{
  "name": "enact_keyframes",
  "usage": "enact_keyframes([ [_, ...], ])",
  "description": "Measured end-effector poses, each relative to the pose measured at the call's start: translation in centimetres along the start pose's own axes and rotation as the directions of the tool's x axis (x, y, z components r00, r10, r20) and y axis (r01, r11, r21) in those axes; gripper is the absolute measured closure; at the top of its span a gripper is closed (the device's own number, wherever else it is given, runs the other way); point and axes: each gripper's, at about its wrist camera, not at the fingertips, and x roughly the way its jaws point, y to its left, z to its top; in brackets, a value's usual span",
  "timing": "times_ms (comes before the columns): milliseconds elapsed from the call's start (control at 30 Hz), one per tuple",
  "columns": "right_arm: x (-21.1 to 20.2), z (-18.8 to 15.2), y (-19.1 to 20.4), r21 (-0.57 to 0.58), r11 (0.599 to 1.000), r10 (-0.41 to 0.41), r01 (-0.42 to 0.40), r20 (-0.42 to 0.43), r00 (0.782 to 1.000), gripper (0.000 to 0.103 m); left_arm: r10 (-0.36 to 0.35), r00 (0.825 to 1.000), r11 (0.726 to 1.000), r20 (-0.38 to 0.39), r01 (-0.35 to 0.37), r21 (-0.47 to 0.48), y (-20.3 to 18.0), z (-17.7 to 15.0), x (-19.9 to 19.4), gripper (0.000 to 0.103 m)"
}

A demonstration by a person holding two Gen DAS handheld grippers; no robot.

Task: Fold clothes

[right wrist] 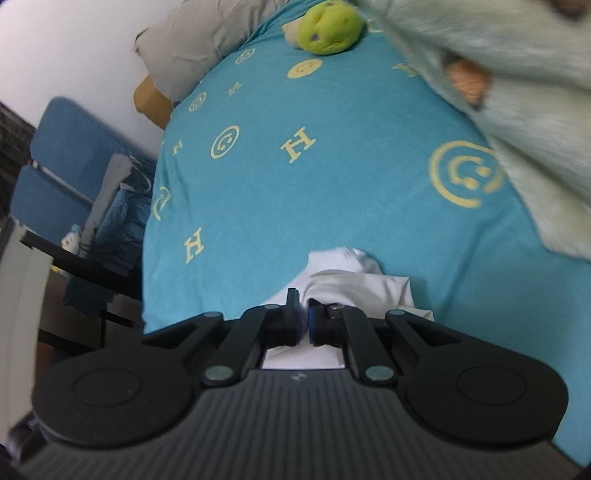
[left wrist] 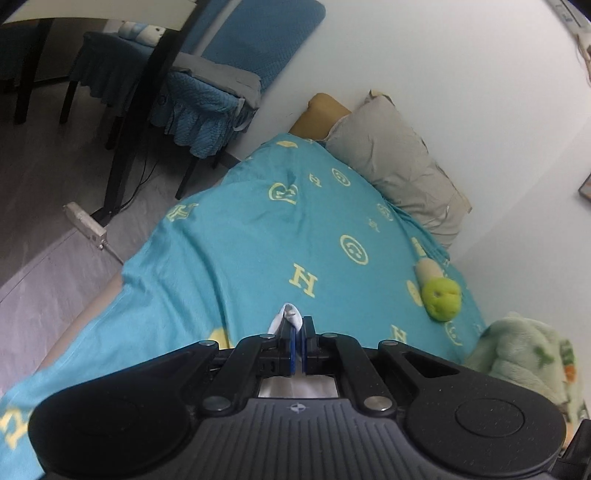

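Nearest, the left gripper (left wrist: 297,325) pinches a white garment (right wrist: 354,284) by a corner; the right gripper (right wrist: 303,317) clamps its bunched edge above the teal bedsheet (right wrist: 332,177). The garment should probably be lowered evenly and taut, clear of the green plush toy (right wrist: 328,31) beyond.

Teal bedsheet (left wrist: 258,240) printed with yellow smileys and H letters, filling the middle of both views. Grey pillow (left wrist: 399,162) at upper right of the left wrist view, against a white wall (left wrist: 461,74). Green plush toy (left wrist: 441,297) lying on the sheet at right. Pale green fleece blanket (right wrist: 517,92) at upper right of the right wrist view. Blue-covered chair (left wrist: 207,99) at upper left, on grey floor (left wrist: 48,177).
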Motion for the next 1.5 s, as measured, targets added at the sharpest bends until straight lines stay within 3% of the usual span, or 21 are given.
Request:
enact_keyframes([
  [167,2.5,0.3,0.2,-0.072,0.996,-0.061,0.059,-0.029,0.998,0.096,0.05,0.999,0.992,-0.002,-0.049,0.114,-0.3,-1.4,4.3,0.1],
  [267,2.9,0.3,0.4,-0.093,0.994,-0.069,0.066,-0.032,0.997,0.095,0.085,0.996,0.988,-0.016,-0.082,0.129,0.6,-2.5,5.7,0.099],
  [367,2.8,-0.1,0.7,-0.138,0.988,-0.074,0.07,-0.029,0.997,0.095,0.081,0.996,0.989,-0.025,-0.078,0.123,1.2,-2.5,5.7,0.097],
  [433,2.6,-0.4,1.1,-0.188,0.979,-0.084,0.077,-0.033,0.996,0.094,0.087,0.996,0.981,-0.018,-0.083,0.175,0.7,-2.7,5.3,0.097],
  [500,2.0,-0.7,1.6,-0.22,0.973,-0.076,0.069,-0.026,0.997,0.085,0.096,0.995,0.97,-0.003,-0.093,0.223,0.1,-3.1,4.6,0.093],
  [567,1.1,-1.2,2.0,-0.243,0.968,-0.06,0.055,-0.014,0.998,0.053,0.101,0.995,0.964,0.004,-0.099,0.249,-0.5,-3.3,4.0,0.08],
  [600,0.7,-1.4,2.2,-0.255,0.966,-0.052,0.048,-0.008,0.999,0.042,0.104,0.995,0.96,0.008,-0.103,0.262,-0.8,-3.4,3.6,0.064],
  [633,0.2,-1.7,2.6,-0.273,0.961,-0.04,0.04,0.003,0.999,0.017,0.112,0.994,0.953,0.018,-0.112,0.281,-1.1,-3.5,3.2,0.043],
  [667,-0.4,-2.0,3.0,-0.3,0.953,-0.024,0.029,0.021,0.999,0.0,0.115,0.993,0.946,0.028,-0.118,0.302,-1.5,-3.6,2.6,0.034],
  [700,-1.0,-2.4,3.4,-0.325,0.945,-0.013,0.026,0.042,0.999,0.0,0.111,0.993,0.941,0.04,-0.118,0.317,-1.9,-3.7,2.0,0.021],
  [733,-1.7,-2.7,3.7,-0.345,0.938,-0.01,0.033,0.068,0.998,0.0,0.107,0.993,0.936,0.051,-0.118,0.331,-2.2,-3.9,1.4,0.02],
  [833,-3.6,-3.7,4.4,-0.394,0.918,0.004,0.05,0.134,0.991,0.0,0.096,0.995,0.927,0.04,-0.104,0.36,-2.7,-4.3,-0.3,0.019],
  [1000,-5.2,-5.0,3.9,-0.39,0.921,0.042,0.02,0.151,0.988,0.001,0.113,0.993,0.904,0.019,-0.111,0.412,-2.8,-5.7,-3.0,0.019],
  [1067,-5.3,-5.8,4.1,-0.414,0.91,0.035,0.032,0.153,0.988,0.01,0.121,0.992,0.886,0.017,-0.116,0.45,-3.0,-6.3,-3.6,0.019],
  [1167,-4.9,-6.8,4.4,-0.451,0.89,0.005,0.065,0.153,0.988,0.019,0.107,0.994,0.854,0.006,-0.095,0.512,-3.2,-7.0,-3.5,0.019],
  [1233,-4.4,-7.2,4.2,-0.458,0.886,-0.01,0.077,0.147,0.989,0.027,0.14,0.99,0.844,-0.019,-0.109,0.525,-3.0,-7.4,-2.6,0.019],
  [1333,-3.6,-7.5,3.8,-0.455,0.886,-0.032,0.092,0.138,0.99,0.031,0.163,0.984,0.849,-0.066,-0.106,0.518,-2.1,-7.7,-1.5,0.02],
  [1500,-1.4,-7.7,2.7,-0.433,0.896,-0.064,0.101,0.099,0.993,0.032,0.193,0.976,0.829,-0.097,-0.11,0.548,-1.7,-8.4,-0.4,0.02],
])
